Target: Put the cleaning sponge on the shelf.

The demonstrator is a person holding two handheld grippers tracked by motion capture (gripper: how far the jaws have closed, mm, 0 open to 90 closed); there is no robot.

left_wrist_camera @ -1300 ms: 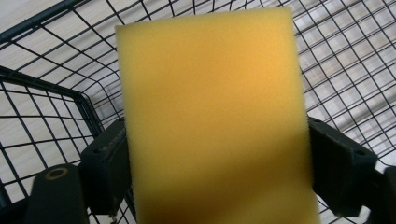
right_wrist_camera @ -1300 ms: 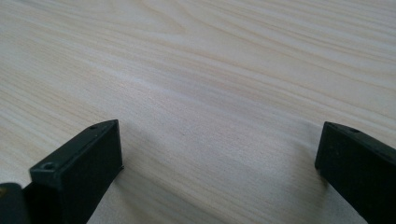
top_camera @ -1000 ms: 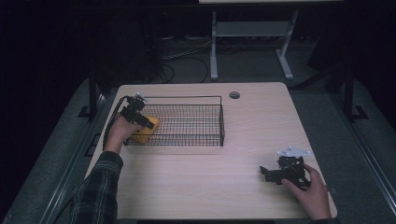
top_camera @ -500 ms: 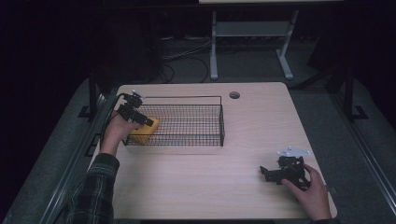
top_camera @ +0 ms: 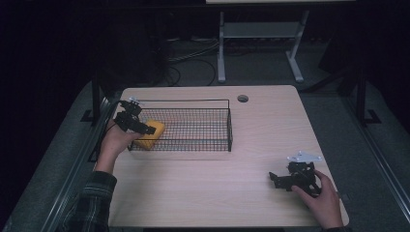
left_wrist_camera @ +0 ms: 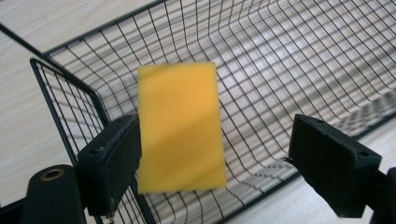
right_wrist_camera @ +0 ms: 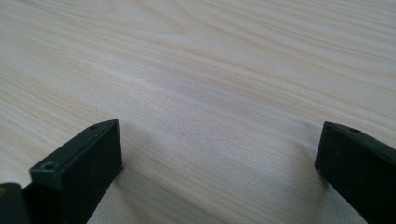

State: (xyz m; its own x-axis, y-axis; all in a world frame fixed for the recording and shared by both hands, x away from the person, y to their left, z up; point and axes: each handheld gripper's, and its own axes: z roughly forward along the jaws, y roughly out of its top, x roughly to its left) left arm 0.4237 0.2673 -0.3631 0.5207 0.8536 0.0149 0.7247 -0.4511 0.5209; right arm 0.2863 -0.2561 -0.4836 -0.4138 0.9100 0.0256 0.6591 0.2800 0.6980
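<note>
Since its edges look blurred, the yellow sponge (left_wrist_camera: 180, 127) appears to be dropping free between the wide-apart jaws of the left gripper (left_wrist_camera: 215, 158), just beyond them, over the near end of the wire basket (left_wrist_camera: 299, 70); likely released to land inside. Well off to the side, the right gripper (top_camera: 290, 179) rests low on the bare worktop (right_wrist_camera: 210, 70), jaws apart, holding nothing, probably idle.

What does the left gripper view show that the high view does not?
Left gripper view alone: the left gripper has wide-open jaws, with the yellow sponge touching one jaw only, above the basket's mesh floor. High view alone: the whole table, both hands, and the right gripper resting on the wood apart from the wire basket. Both: sponge, basket, left gripper.
</note>
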